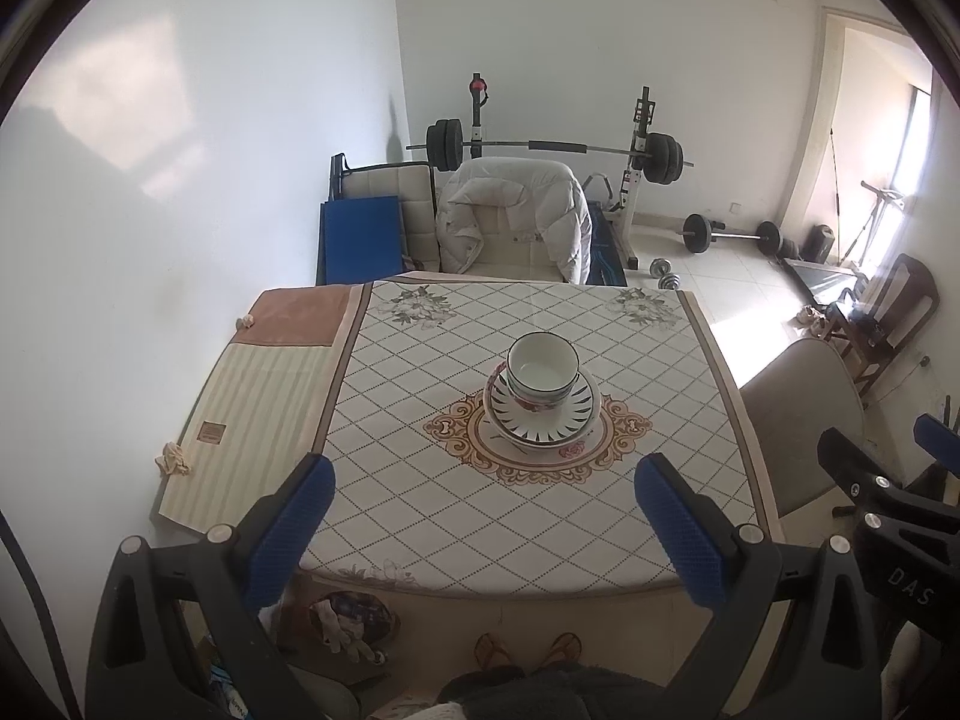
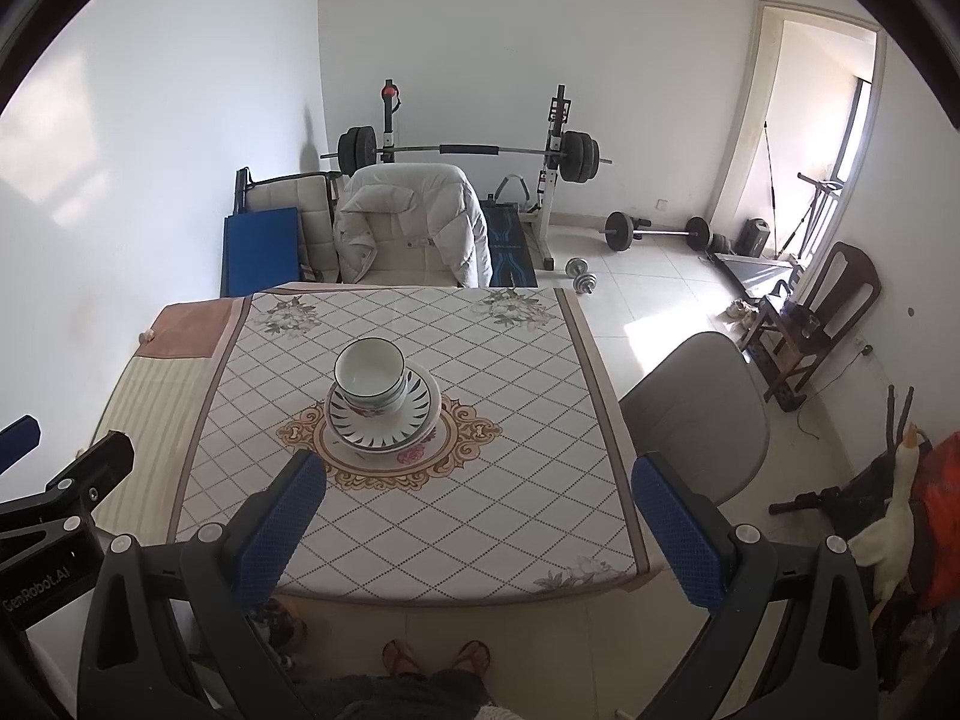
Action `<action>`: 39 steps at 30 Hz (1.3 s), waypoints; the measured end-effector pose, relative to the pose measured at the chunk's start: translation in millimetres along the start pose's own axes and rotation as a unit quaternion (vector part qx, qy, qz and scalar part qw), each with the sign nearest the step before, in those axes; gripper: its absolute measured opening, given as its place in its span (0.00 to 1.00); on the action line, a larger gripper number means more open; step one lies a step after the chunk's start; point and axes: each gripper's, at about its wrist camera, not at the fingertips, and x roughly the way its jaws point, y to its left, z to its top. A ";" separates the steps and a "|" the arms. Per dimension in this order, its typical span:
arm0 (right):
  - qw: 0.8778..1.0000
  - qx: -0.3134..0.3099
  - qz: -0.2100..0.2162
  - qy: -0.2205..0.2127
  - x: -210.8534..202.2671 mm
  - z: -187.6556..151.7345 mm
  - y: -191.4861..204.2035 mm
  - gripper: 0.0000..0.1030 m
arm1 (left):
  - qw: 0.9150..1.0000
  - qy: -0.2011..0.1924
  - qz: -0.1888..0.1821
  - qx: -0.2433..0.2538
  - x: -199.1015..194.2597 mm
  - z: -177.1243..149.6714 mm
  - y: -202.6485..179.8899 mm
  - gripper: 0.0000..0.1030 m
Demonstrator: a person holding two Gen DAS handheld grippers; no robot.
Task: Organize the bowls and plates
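A stack of dishes stands at the middle of the table (image 1: 420, 516) on the round ornament of the cloth. Stacked white bowls (image 1: 543, 369) with dark rims sit on plates (image 1: 576, 417) with black leaf marks. The stack also shows in the right wrist view: the bowls (image 2: 371, 373) and the plates (image 2: 414, 417). My left gripper (image 1: 486, 531) is open and empty, held above the table's near edge, well short of the stack. My right gripper (image 2: 480, 531) is open and empty, above the near right part of the table (image 2: 480, 516).
A chair with a white jacket (image 1: 516, 219) stands at the far side. A grey chair (image 2: 699, 414) stands at the right side. Crumpled tissue (image 1: 174, 459) lies on the left striped mat. A weight bench and barbells (image 2: 468, 153) stand behind. The person's feet (image 2: 435, 657) are below.
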 end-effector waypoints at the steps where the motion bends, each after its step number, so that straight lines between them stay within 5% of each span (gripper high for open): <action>1: 1.000 0.000 -0.001 0.000 0.4 -0.3 0.1 1.00 | 1.000 0.000 0.000 0.000 -0.1 -0.2 0.1 1.00; 39: 1.000 -0.002 -0.010 0.000 -2.8 -11.7 0.5 1.00 | 1.000 0.001 -0.001 0.009 -2.5 -2.3 -4.1 1.00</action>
